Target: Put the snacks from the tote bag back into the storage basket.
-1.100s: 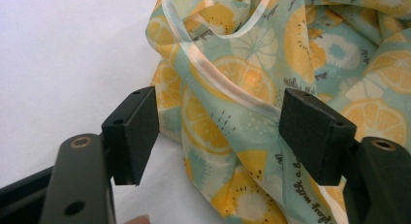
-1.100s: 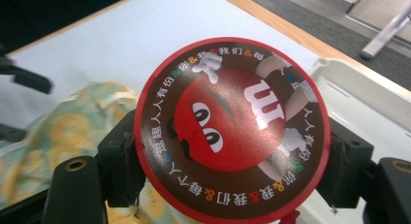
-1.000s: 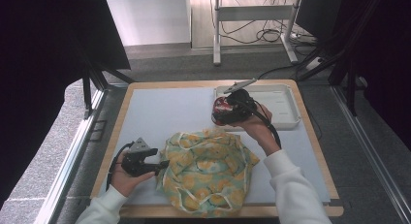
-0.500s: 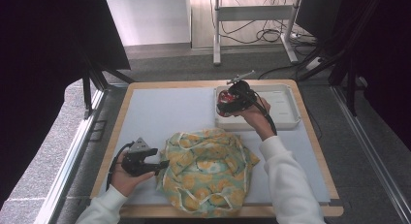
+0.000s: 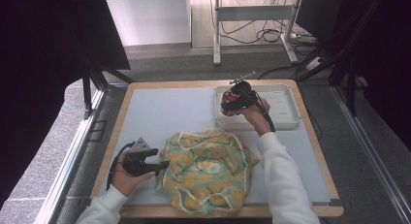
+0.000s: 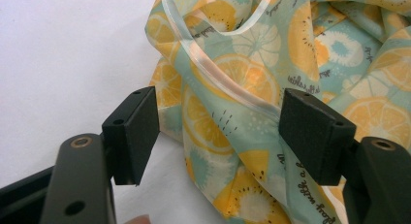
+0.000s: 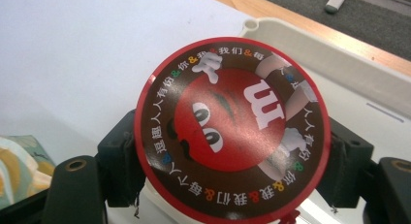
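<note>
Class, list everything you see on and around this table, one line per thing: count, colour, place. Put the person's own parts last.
Fruit-print bag: one, mint green with yellow and orange citrus slices, near middle of the table.
Round candy tin: one, red and brown with a red cartoon face on its lid, held over the tray.
Tray: one, white, far right of the table.
Table: one, pale top with a wooden edge.
Metal stand: one, white, on the floor beyond the table.
Left claw: one, black, open, jaws on either side of a fold at the bag's left edge.
Right claw: one, black, shut on the tin.
Sleeves: two, white, at the near edge.
</note>
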Demonstrator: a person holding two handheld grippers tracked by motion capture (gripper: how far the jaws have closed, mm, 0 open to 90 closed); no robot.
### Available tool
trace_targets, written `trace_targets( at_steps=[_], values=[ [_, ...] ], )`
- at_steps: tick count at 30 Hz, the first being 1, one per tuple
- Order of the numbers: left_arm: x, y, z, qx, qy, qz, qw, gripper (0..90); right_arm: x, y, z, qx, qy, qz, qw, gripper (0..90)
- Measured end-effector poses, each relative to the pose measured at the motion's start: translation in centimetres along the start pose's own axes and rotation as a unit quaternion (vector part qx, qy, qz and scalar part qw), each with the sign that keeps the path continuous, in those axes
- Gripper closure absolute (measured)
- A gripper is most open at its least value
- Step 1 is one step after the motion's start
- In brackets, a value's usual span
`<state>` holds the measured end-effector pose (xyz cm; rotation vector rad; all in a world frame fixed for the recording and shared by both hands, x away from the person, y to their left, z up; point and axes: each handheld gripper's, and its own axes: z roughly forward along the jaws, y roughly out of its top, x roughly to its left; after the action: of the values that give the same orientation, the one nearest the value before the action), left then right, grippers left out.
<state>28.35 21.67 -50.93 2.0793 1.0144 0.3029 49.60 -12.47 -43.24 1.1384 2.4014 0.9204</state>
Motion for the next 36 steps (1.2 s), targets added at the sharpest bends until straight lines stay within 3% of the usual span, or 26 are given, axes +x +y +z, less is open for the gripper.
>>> trace_targets(
  at_steps=[10, 28, 36],
  values=[
    [0.0, 0.0, -0.1, -0.003, 0.000, -0.001, 1.0000, 31.2, 0.4, -0.6, 1.8, 0.014, 0.001, -0.001, 0.9999, 25.5],
    [0.1, 0.0, -0.2, -0.003, 0.000, 0.000, 1.0000, 31.2, 0.3, -2.5, 4.5, 0.051, -0.020, 0.001, 0.9985, 25.1],
    [0.0, 0.0, -0.2, -0.005, 0.000, 0.001, 1.0000, 31.2, 0.6, -2.1, 3.4, 0.016, -0.017, 0.022, 0.9995, 15.6]
  ],
)
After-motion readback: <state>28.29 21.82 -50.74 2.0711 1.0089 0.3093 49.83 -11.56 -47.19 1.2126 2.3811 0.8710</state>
